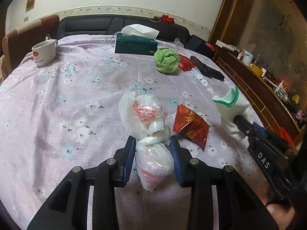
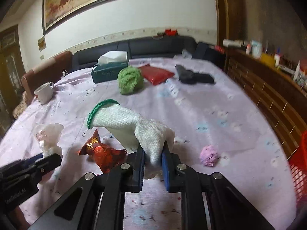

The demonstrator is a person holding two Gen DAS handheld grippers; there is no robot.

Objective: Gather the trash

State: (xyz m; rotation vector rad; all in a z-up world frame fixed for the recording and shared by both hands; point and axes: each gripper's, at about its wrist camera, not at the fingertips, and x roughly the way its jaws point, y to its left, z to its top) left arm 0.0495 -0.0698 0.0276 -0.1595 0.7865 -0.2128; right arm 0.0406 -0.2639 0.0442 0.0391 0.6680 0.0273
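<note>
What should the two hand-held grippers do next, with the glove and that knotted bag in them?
Probably lift both and carry them to the red basket at the table's right edge: the right hand-held gripper pinches the white glove, the left hand-held gripper clamps the knotted plastic bag.

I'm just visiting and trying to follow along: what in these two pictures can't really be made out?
- Knotted plastic bag, left wrist view: cloudy plastic hides its contents.
- Red basket, right wrist view: cut off by the right edge.
- Shelf clutter, right wrist view: blurred and too small to name.
- White knit glove in the right tongs: its fingers are buried between the pads.
- Mug print, left wrist view: too small to read.
</note>
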